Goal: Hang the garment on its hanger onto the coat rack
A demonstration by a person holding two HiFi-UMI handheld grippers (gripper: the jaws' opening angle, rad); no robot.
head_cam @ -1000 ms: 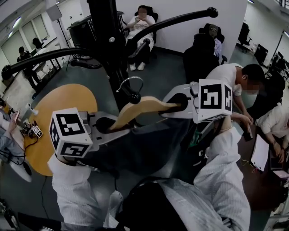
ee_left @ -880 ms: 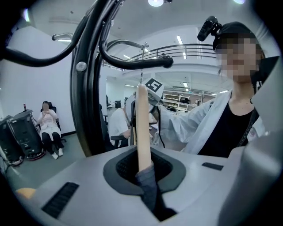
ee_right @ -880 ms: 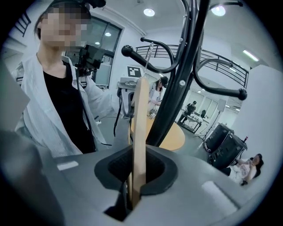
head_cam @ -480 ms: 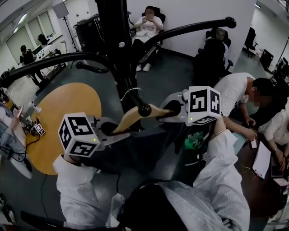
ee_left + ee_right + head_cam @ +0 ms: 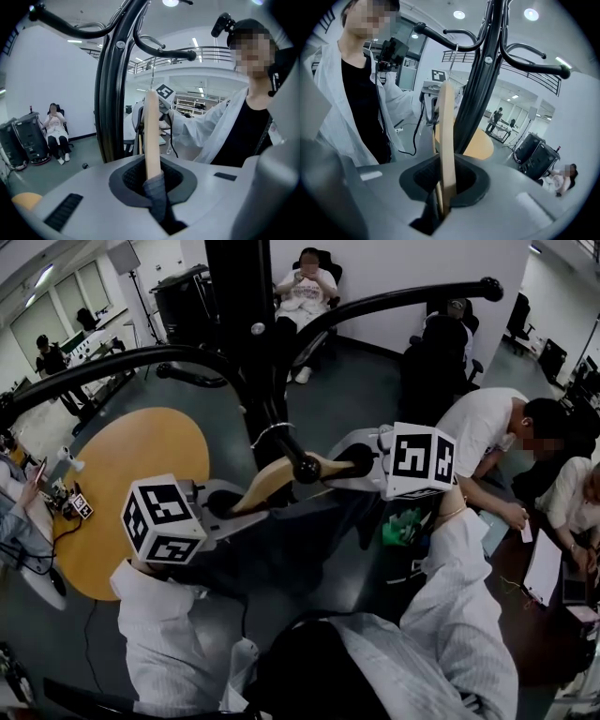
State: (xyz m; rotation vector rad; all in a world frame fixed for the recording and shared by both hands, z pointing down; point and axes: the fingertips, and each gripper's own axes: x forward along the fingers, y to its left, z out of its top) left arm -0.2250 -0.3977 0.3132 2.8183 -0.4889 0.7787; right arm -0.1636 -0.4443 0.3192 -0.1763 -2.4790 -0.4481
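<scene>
A wooden hanger [image 5: 278,480] with a dark garment [image 5: 281,554] draped below it hangs level in front of the black coat rack pole [image 5: 240,324]. Its metal hook [image 5: 270,432] loops over a short rack arm just behind the arm's ball end [image 5: 307,470]. My left gripper [image 5: 221,505] is shut on the hanger's left end [image 5: 152,136] together with a fold of garment [image 5: 158,201]. My right gripper [image 5: 357,460] has the right end [image 5: 446,140] between its jaws, which are opening; the pads still look to be against the wood.
A round wooden table [image 5: 131,465] stands at the left with small gear on its edge. People sit at desks on the right [image 5: 492,423] and another sits behind the rack [image 5: 305,287]. Long curved rack arms [image 5: 403,298] reach out overhead.
The hanger and both grippers have come closer to the pole. The hook now sits on the rack arm behind its ball end, and the hanger lies more level.
</scene>
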